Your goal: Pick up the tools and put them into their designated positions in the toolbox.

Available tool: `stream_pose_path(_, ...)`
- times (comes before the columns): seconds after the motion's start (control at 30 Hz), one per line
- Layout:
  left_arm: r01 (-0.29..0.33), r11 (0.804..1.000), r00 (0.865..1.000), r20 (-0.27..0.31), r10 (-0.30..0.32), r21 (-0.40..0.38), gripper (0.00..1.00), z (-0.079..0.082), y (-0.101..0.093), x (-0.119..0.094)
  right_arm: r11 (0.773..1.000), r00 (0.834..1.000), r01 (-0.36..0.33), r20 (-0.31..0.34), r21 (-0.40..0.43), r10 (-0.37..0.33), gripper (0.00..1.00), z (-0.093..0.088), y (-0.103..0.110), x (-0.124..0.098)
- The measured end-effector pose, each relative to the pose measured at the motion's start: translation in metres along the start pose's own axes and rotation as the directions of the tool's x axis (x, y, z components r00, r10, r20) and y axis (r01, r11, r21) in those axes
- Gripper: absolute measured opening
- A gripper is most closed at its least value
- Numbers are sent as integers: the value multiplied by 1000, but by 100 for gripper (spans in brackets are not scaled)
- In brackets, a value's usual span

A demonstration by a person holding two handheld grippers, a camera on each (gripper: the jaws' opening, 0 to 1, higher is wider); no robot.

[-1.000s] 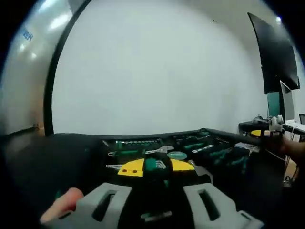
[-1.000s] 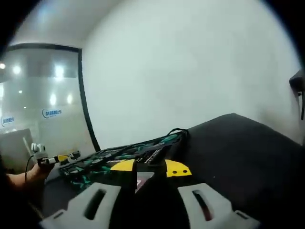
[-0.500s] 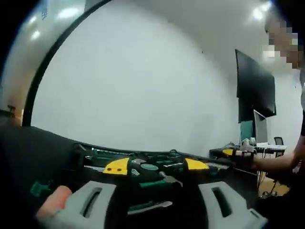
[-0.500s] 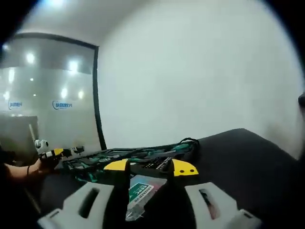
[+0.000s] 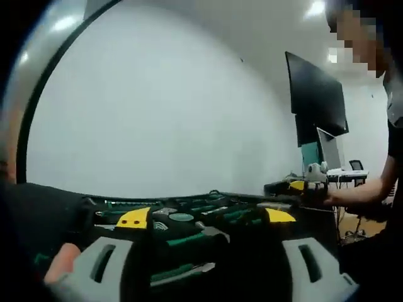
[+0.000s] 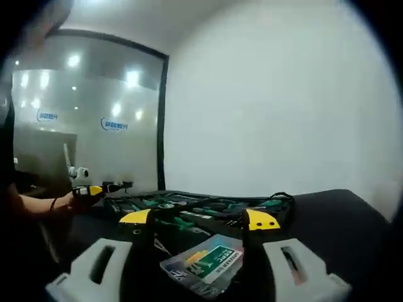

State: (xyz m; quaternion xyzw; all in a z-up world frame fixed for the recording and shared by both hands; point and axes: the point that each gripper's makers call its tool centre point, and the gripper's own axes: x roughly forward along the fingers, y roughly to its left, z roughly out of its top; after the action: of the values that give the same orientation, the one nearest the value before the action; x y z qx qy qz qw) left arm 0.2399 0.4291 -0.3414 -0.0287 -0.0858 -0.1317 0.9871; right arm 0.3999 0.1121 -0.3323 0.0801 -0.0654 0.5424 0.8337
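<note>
Right gripper view: right claw (image 6: 198,220), jaws spread wide, yellow tips apart, nothing clamped. Between and just below the jaws lies a flat packet (image 6: 204,264) with a green-and-white label; the print is too blurred to read. It rests on the dark bench (image 6: 340,217), likely waiting to be picked up and stowed. Beyond the tips sits the open toolbox (image 6: 208,207), a black tray of green-handled tools in moulded slots, laid flat so each slot can be reached from above. At the far left the left claw (image 6: 104,187) hovers at the toolbox edge, a hand behind it. Blue logos on the glass wall (image 6: 113,124) are illegible.

Left gripper view: left claw (image 5: 204,217), jaws wide apart and empty, held low over the toolbox (image 5: 189,220). Green-handled tools and a round green-topped item lie in their recesses. To the right, the right claw (image 5: 302,186) shows with the person's arm. A dark wall screen (image 5: 315,97) carries no legible writing.
</note>
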Motion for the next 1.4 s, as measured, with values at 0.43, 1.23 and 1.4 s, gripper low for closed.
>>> stream_pose_path(0.43,-6,1000,1000,-13,6,-4,57,-3,5,1,999,1000,22,-18,40,-21,50,-5,-4,0)
stream_pose_path(1.23,-11,1000,1000,-29,10,-16,51,-6,4,0,992,998,65,3,107,-66,46,-2,-15,-6)
stream_pose_path(1.4,-27,1000,999,-26,26,-13,51,-5,6,0,991,998,64,-13,121,-63,45,-5,-15,-5)
